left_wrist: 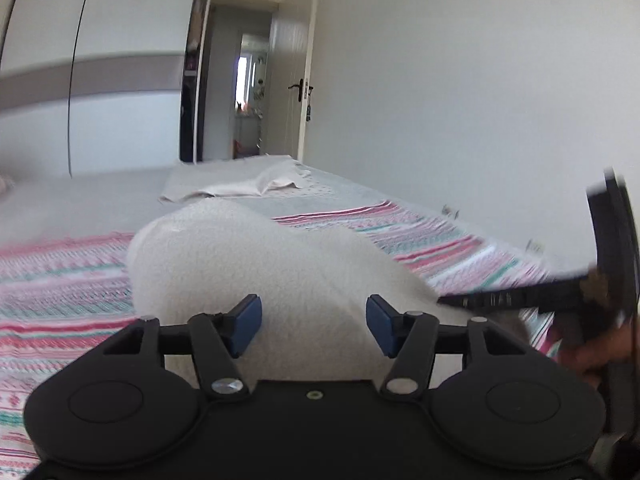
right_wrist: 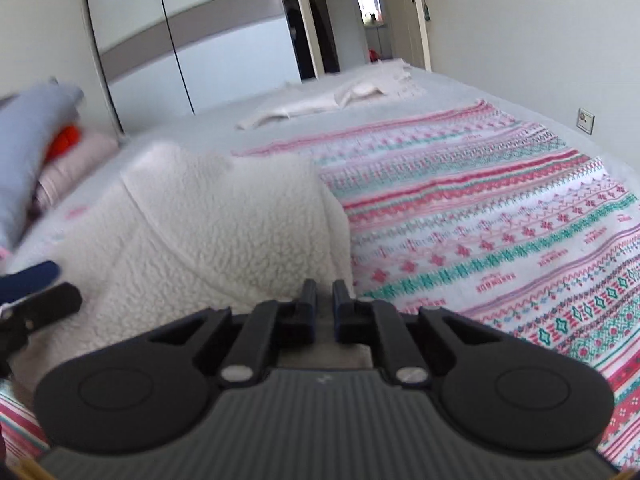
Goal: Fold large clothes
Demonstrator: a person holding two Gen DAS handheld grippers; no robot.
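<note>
A white fleece garment [right_wrist: 208,220] lies bunched on a bed, on top of a striped pink, green and white blanket [right_wrist: 500,220] that covers the near part of the mattress. Seen from the right wrist, the fleece forms 1 thick mound whose long axis runs from the near left, beside the camera, away toward the far middle of the bed, ending in a rounded hump; a seam crosses it diagonally. From the left wrist the same fleece [left_wrist: 248,264] stretches straight ahead, away from the camera, its far end a blunt rounded fold. The left gripper [left_wrist: 314,324] has its 2 blue-padded fingers [left_wrist: 246,326] standing apart, with fleece filling the space between and behind them; the pads do not appear to press on it. The right gripper [right_wrist: 323,300] has its fingers drawn close together, only a thin gap showing, right at the near right edge of the fleece; whether any cloth is pinched there cannot be told. The right gripper also shows blurred at the right edge of the left view, with a hand [left_wrist: 592,352] behind it. Farther up the bed lies a pale flat cloth [right_wrist: 332,104], well apart from the fleece. A pile of clothes [right_wrist: 44,148] sits at the left edge. A wardrobe [right_wrist: 192,40] and an open door [right_wrist: 412,12] stand beyond.
</note>
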